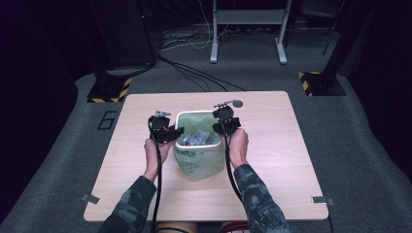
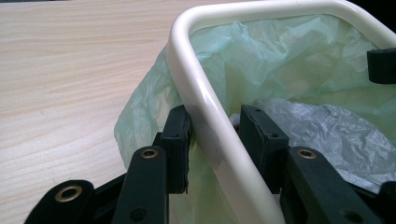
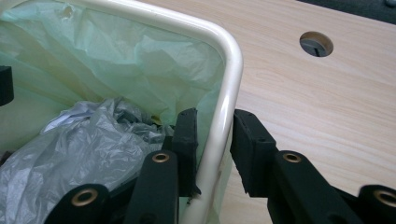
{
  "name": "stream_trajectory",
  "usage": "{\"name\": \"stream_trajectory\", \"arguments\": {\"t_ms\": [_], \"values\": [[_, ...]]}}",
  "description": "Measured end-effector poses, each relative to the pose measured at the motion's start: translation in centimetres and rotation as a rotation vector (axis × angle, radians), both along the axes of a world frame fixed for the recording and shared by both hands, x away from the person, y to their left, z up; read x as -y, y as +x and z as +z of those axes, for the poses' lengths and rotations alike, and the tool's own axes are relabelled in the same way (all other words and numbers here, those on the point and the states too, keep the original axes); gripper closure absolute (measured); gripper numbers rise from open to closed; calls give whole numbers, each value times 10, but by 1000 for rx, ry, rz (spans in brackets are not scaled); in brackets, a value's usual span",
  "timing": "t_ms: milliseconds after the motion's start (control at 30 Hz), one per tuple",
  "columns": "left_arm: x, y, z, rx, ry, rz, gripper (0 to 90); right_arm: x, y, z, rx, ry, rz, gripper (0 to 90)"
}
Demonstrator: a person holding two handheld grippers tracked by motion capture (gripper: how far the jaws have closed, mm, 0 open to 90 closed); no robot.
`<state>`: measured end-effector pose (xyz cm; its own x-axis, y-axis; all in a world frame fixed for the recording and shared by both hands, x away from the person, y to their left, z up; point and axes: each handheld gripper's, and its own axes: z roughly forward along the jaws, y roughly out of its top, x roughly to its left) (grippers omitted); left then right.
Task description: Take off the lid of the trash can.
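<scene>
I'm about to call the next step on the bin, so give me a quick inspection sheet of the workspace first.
Surface: light wood table, a round hole near its far edge.
Job's things: white bin rim over a pale green liner; crumpled grey plastic inside.
Clutter: nothing seen on the table beyond the bin.
Grippers: left gripper straddles the rim's left side; right gripper straddles its right side. Each has one jaw inside, one outside. Whether the pads press is unclear.
Cables: one black cable trails along each forearm; more lie on the floor behind.
Surroundings: grey carpet, metal stand, two hazard-striped bases.
</scene>
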<state>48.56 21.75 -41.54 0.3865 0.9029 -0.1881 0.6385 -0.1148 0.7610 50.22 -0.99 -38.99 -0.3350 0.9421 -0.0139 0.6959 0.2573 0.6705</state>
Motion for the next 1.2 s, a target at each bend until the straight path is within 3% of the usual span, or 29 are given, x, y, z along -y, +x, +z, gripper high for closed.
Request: {"name": "stream_trajectory", "arguments": {"t_ms": [400,567,633,700,800,1200], "values": [[0,0,0,-2,3,4,635,-1,-4,6,53,-11,-9,752],[2,0,1,-2,19,7,640,2,-2,6,31,15,-8,730],[1,0,1,-3,15,6,642,1,2,1,-9,9,-13,651],[0,0,1,-7,15,1,645,2,4,-4,-21,16,-20,636],[1,0,1,-8,21,1,646,3,4,-5,-26,49,-17,686],[0,0,2,-8,27,0,649,-5,1,-2,-13,-9,-15,715]]}}
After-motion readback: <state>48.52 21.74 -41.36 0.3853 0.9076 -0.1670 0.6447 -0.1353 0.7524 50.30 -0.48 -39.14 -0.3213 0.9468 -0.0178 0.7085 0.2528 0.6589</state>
